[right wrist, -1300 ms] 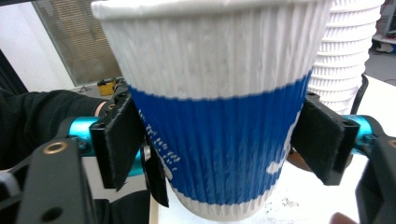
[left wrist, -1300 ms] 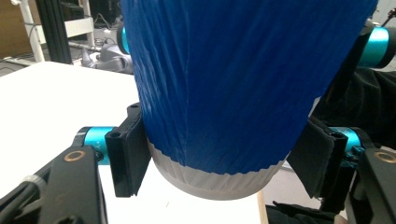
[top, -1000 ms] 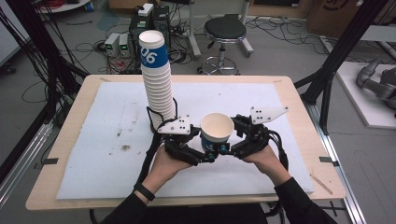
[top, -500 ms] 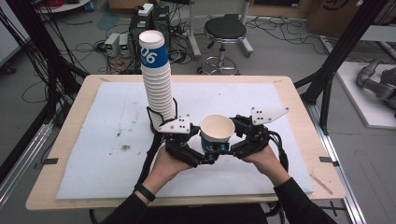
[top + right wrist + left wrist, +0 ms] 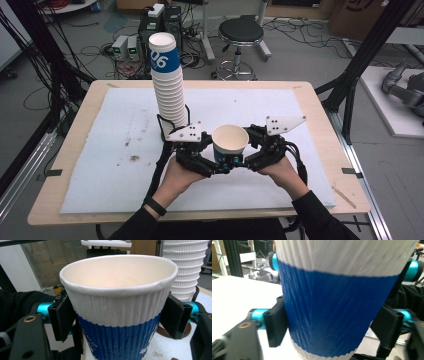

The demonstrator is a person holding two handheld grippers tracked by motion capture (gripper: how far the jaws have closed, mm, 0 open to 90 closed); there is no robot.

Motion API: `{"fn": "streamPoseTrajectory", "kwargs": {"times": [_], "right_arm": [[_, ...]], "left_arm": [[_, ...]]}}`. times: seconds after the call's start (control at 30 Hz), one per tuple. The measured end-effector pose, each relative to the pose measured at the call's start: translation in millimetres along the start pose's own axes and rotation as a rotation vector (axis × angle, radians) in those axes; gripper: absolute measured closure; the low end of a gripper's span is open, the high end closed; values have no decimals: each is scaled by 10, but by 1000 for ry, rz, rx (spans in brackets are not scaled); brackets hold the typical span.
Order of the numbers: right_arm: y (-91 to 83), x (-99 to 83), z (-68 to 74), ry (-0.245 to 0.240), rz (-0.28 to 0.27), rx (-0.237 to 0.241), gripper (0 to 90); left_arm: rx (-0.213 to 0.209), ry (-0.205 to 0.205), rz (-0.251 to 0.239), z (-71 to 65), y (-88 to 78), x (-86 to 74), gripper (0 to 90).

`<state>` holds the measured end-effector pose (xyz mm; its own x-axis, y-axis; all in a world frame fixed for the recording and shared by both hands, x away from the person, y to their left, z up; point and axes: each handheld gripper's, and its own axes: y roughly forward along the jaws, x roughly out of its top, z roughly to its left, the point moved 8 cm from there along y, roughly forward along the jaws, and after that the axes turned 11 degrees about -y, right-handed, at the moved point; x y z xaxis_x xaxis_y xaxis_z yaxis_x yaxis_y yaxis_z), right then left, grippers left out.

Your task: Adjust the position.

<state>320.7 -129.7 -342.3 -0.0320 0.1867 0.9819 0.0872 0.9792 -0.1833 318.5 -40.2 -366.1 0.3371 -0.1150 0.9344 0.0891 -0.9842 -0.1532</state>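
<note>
A single paper cup [image 5: 230, 142], white with a blue band, stands upright and open-topped between both grippers near the table's front middle. My left gripper [image 5: 216, 163] holds it from the left, and in the left gripper view its pads [image 5: 276, 325] press the blue band [image 5: 337, 302]. My right gripper [image 5: 247, 161] holds it from the right, with its pads [image 5: 63, 317] against the cup's ribbed wall [image 5: 117, 307]. Whether the cup's base touches the table is hidden. A tall stack of the same cups [image 5: 168, 85] stands just behind and left of the left gripper.
A white sheet [image 5: 100, 150] covers the wooden table [image 5: 320, 105], with a few brown stains on its left half. Black cables trail from the grippers past the stack's base. A stool, boxes and wiring sit on the floor beyond the far edge.
</note>
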Motion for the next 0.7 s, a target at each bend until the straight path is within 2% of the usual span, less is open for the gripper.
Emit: {"fn": "streamPoseTrajectory", "kwargs": {"times": [0.4, 0.7], "right_arm": [[6, -3, -2, 19, -3, 13, 192], [2, 16, -1, 25, -11, 5, 188]], "left_arm": [[14, 12, 6, 5, 6, -9, 263], [14, 17, 7, 8, 2, -10, 264]]}}
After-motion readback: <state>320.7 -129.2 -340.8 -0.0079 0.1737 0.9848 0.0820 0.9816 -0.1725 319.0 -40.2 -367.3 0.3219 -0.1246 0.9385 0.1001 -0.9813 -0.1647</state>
